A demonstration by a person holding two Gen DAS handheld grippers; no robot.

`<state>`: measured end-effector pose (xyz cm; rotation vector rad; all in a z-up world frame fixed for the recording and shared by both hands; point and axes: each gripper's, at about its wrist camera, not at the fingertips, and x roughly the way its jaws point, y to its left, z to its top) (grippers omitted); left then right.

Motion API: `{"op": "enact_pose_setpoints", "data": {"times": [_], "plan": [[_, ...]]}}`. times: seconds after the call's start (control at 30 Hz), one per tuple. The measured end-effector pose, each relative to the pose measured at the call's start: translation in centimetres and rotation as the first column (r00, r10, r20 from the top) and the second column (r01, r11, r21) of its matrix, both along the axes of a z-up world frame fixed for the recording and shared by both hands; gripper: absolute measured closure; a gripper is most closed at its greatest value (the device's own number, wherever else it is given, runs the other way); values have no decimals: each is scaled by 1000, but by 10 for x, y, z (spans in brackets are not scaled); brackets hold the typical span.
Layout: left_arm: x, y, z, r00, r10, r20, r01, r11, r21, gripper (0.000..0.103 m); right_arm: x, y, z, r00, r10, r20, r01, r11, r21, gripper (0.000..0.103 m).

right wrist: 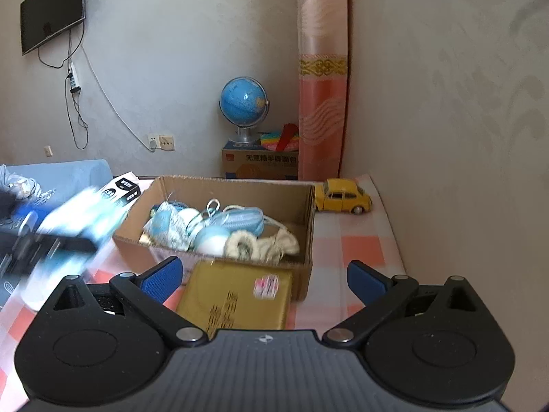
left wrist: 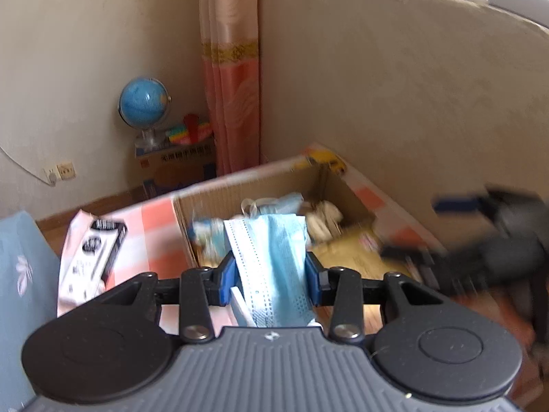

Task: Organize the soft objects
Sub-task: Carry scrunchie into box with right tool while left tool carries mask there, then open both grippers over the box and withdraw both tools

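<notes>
Blue pleated mask (left wrist: 271, 261) is pinched mid-body between the left gripper (left wrist: 271, 274) jaws; limp and light, its ends droop, so grip the bunched centre. Right gripper (right wrist: 264, 279) jaws stand wide apart, empty, before the box (right wrist: 219, 257).

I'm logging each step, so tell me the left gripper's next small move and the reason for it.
Probably carry the mask forward over the box and open there. The left gripper is shut on the mask, short of the box, which already holds other masks; the right gripper is open and holds nothing.
</notes>
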<state>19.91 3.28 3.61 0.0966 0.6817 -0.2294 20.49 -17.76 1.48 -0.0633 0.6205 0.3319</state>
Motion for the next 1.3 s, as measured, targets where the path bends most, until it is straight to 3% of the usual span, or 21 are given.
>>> {"op": "enact_pose_setpoints", "data": {"times": [0.2,0.23,0.27,0.33,0.4,0.57,0.7,0.87,1.07,1.3], "plan": [[65,-4,-2,1000,22,-15,-22,1000,-8,63,-25,-2,1,1000,4,8,-4,1000,11,0],[75,-4,-4,999,34,-11,-34,999,2,58,-27,-4,2,1000,2,8,-2,1000,21,0],[83,-6,-8,999,43,-5,-43,999,17,53,-28,-6,3,1000,1,5,-1,1000,31,0],[92,-9,-12,998,64,15,-65,997,39,18,-30,-7,5,1000,-8,5,8,999,41,0],[91,-11,-12,997,69,32,-70,997,42,10,-32,-10,6,1000,-17,2,17,999,43,0],[56,-9,3,993,85,79,-88,995,43,4,-41,-15,9,999,-54,-5,54,997,53,0],[9,-12,10,987,87,133,-100,991,91,0,-48,-14,16,995,-95,-19,95,995,29,0],[-44,-16,1,987,145,65,-153,980,131,0,-57,-9,26,984,-168,-66,168,986,-4,0],[-77,-14,8,968,249,14,-250,965,85,0,-75,10,38,978,-192,-81,184,979,-91,0],[-98,-6,15,952,307,-1,-307,951,44,0,-92,16,48,977,-200,-73,192,976,-100,0]]}}
